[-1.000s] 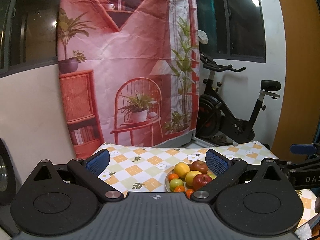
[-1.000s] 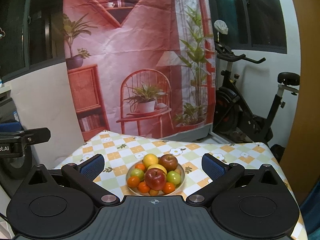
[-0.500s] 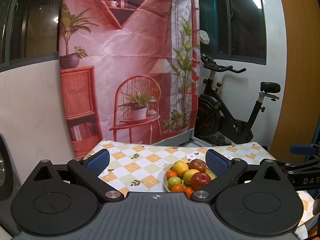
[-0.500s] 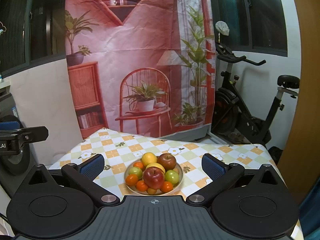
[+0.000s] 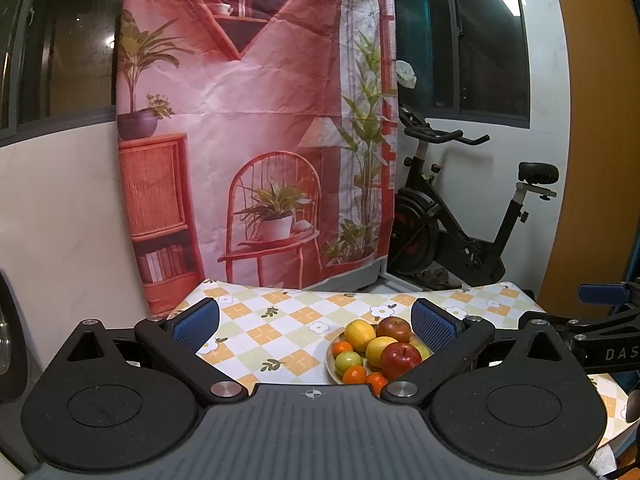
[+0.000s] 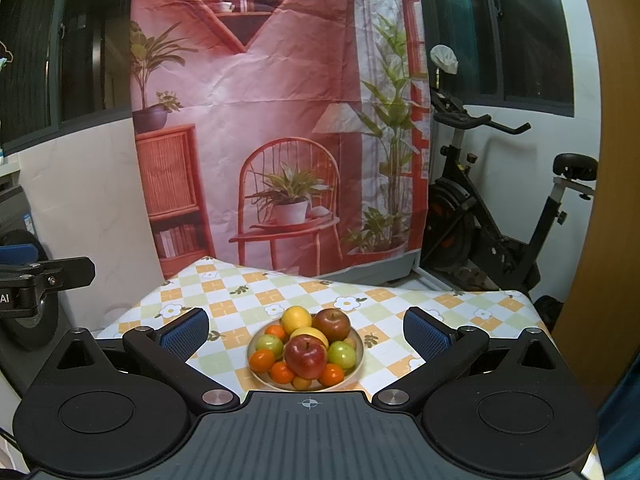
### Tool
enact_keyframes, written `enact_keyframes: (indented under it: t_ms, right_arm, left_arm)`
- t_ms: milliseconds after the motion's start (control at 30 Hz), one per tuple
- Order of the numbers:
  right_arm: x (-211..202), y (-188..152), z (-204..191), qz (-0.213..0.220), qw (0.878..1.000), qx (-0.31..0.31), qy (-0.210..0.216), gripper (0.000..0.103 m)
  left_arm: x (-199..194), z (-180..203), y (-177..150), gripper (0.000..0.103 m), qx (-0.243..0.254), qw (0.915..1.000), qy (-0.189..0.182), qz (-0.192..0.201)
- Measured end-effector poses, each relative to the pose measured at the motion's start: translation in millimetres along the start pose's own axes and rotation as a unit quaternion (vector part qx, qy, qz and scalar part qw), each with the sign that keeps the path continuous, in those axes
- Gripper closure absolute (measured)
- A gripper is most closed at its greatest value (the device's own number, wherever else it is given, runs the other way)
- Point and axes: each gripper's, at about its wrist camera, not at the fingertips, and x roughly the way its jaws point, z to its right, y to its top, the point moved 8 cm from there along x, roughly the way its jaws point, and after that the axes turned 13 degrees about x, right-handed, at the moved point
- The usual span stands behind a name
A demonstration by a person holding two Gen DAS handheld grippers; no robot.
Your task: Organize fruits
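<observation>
Where piled: two red apples (image 6: 305,356), perhaps five oranges (image 6: 261,360) (plate (image 6: 359,354)).

Pink printed backdrop (image 6: 276,120) hangs on white wall (image 6: 80,200); black exercise bike (image 6: 500,216) right of backdrop, dark windows (image 6: 520,32) above it, wooden panel (image 6: 592,200) far right.

Tablecloth (image 6: 240,304) lies bare around the heaped fruit plate (image 6: 358,364)

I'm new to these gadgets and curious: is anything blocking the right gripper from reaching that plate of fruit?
Nothing visible does. The right gripper is open, and only bare checked tablecloth surrounds the plate of fruit ahead of it.
</observation>
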Motion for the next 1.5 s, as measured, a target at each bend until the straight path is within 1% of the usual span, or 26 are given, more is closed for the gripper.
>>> enact_keyframes:
  t_ms: [1500]
  right_arm:
    - [0.2, -1.2, 0.7, 0.002, 1.0, -0.005, -0.002, 0.0]
  left_arm:
    - [-2.2, 3.2, -4.9, 0.0, -0.006, 0.9999, -0.012, -0.004]
